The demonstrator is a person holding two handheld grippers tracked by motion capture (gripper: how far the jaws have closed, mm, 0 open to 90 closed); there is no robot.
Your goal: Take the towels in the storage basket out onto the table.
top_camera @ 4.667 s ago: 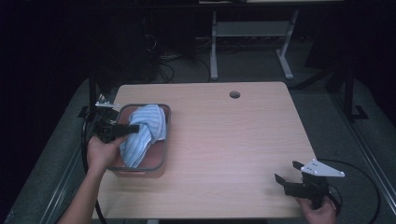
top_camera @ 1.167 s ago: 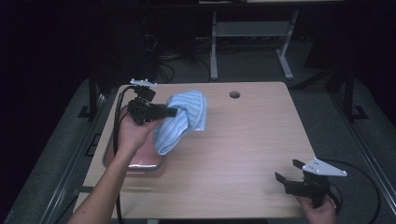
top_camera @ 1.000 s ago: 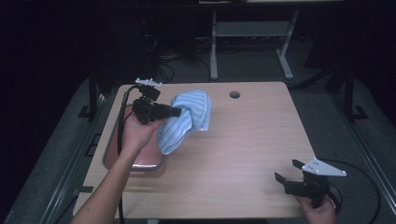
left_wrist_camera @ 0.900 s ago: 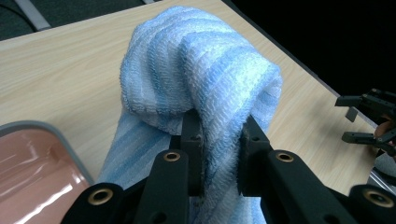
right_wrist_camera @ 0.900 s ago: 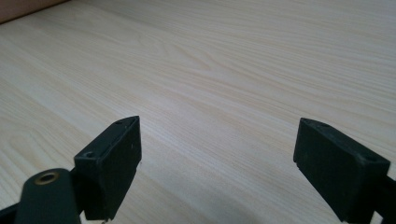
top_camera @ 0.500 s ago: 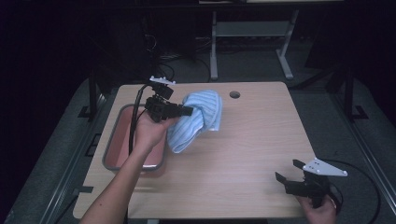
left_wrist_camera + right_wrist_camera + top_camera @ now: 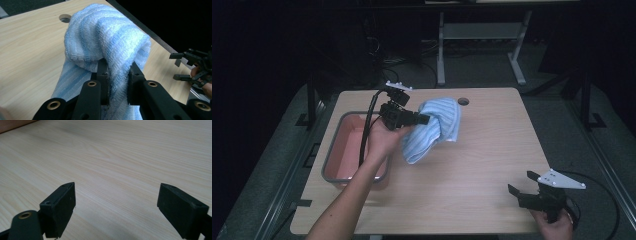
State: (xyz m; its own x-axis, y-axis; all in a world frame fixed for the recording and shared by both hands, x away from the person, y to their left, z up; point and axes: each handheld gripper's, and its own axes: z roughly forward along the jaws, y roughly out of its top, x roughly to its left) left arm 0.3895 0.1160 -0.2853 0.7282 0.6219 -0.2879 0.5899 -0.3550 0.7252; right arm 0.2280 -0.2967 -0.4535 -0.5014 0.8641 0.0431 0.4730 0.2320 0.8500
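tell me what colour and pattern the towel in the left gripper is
Light blue with paler, whitish stripes in a ribbed weave; the towel shows best in the left gripper view.

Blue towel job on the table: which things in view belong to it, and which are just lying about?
Part of the job:
- blue towel, pinched and lifted clear of the table
- left gripper, fingers shut on the towel
- pink tub, beside the towel

Just there:
- right gripper, fingers open, resting at the table's near corner
- table, with its cable hole
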